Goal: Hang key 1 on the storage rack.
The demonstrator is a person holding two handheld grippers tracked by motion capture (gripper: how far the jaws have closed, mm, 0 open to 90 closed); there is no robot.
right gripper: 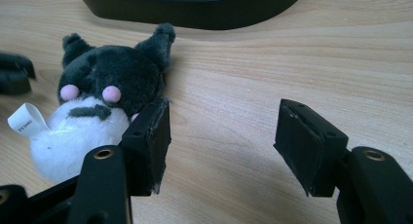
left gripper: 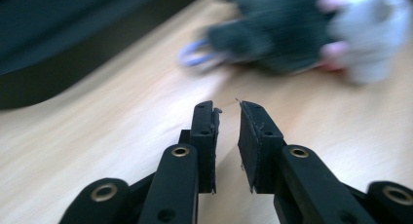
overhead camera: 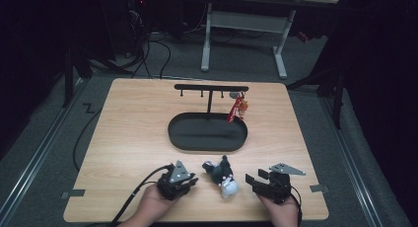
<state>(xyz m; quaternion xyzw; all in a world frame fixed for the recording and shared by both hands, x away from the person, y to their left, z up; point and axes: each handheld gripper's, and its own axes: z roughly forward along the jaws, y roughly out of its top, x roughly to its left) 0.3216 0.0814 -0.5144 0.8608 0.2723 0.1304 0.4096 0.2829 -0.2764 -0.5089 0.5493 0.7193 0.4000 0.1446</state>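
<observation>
So on the left, the left hand-held gripper (overhead camera: 191, 180) sits low on the desk (overhead camera: 128, 138), around 7 o'clock from the black oval tray (overhead camera: 207, 133). Its jaws stand apart by just a narrow slit with nothing in it, and they aim toward the plush toy (overhead camera: 223, 177) at its 3 o'clock. In the left gripper view the plush is blurry, but you can make out a small pale ring (left gripper: 195, 53) at its dark end.

Middle: the plush lies flat on the wood, just below the tray's near rim, between both grippers and touching neither in the high view. Dark grey head with ears and pink cheeks, white fluffy body, a little paper tag (right gripper: 28, 119) sticking out.

Behind it, the tray carries a T-shaped hanger bar (overhead camera: 211, 88) with a red charm (overhead camera: 237, 109) dangling at the bar's right end.

Right side: the right hand-held gripper (overhead camera: 252, 179) rests at the plush's 3 o'clock, jaws spread wide and empty. In the right gripper view the plush lies just beside one jaw, outside the gap.
</observation>
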